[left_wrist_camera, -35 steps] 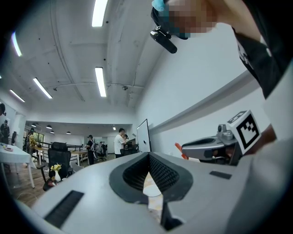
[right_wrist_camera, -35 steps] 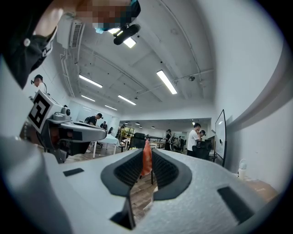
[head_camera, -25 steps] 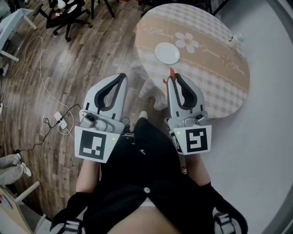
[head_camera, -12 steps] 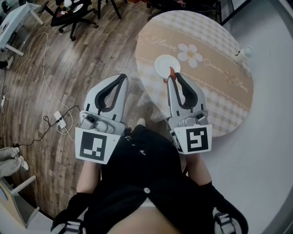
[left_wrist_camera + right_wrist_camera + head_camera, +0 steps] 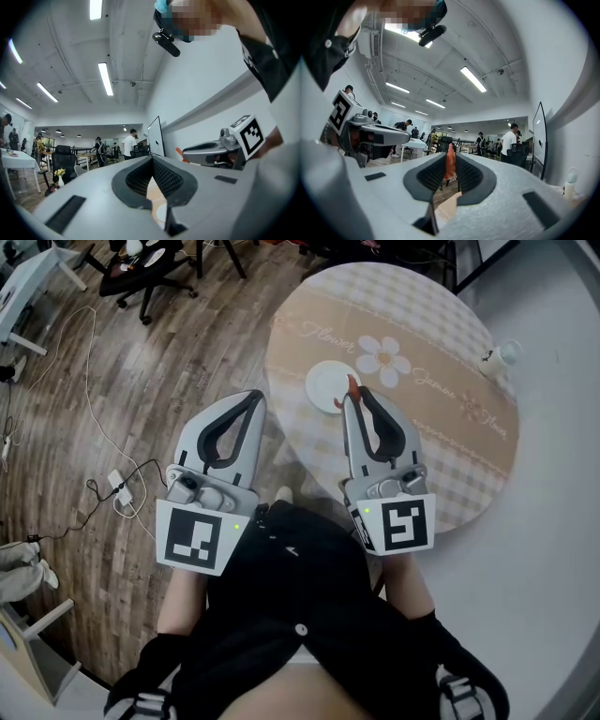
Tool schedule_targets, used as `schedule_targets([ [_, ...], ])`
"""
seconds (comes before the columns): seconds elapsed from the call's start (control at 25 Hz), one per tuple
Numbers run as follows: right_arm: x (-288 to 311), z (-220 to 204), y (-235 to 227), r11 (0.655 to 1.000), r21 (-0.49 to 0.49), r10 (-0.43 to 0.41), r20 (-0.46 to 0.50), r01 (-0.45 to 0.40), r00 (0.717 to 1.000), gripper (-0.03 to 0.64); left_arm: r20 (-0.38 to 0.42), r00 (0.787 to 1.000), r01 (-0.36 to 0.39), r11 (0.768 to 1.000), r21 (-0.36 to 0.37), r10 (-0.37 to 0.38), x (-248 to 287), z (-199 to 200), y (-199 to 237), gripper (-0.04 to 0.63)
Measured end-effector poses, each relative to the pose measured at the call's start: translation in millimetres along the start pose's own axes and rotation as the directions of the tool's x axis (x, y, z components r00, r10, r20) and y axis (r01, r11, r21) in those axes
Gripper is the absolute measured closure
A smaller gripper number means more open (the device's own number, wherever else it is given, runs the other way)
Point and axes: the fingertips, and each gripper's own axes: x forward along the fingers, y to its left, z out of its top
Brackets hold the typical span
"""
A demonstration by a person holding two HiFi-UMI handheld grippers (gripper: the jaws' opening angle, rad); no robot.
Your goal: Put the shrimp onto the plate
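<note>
Side by side: left tool (image 5: 247,399), jaws together; right tool (image 5: 354,399) pinching the shrimp (image 5: 352,384).

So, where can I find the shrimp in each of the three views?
Head view: shrimp at the right gripper's tips, by the plate's right edge.
Left gripper view: orange tip right of centre, ahead of the right gripper.
Right gripper view: centre, upright between the jaws.
Shared landmark: the right gripper.

Orange shrimp being pinched beside the white plate.
The shrimp (image 5: 352,383), slim and orange, is standing upright between the closed-in jaw tips of the right gripper (image 5: 353,399), showing at the 3 o'clock rim of the plate (image 5: 324,388), which is lying flat, round and white, toward the 10 o'clock side of the checked table (image 5: 422,451).
</note>
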Motion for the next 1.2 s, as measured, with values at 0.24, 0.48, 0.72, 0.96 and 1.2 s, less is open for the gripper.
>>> schedule_targets([
  [0.24,-1,-6,-10,1.000,0.004,-0.010,-0.013,0.010,1.000,0.569,-0.005,1.000,0.010,1.000,0.002,-0.010,7,0,-5,0.592],
  [0.48,-8,-7,-14,1.000,-0.002,-0.023,-0.021,0.022,1.000,0.569,0.001,1.000,0.026,1.000,0.000,-0.026,13,3,-11,0.592],
  [0.72,-16,-6,-26,0.998,-0.001,-0.068,-0.023,0.068,0.997,0.570,0.003,0.998,0.061,0.998,0.005,-0.061,22,6,-18,0.592],
  [0.96,-19,-7,-38,0.992,0.002,-0.124,-0.030,0.124,0.992,0.569,0.010,0.994,0.106,0.994,0.012,-0.106,35,10,-20,0.592],
  [1.2,-11,-1,-47,0.984,-0.004,-0.176,-0.034,0.176,0.984,0.569,0.024,0.986,0.163,0.986,0.025,-0.163,51,18,-13,0.592],
])
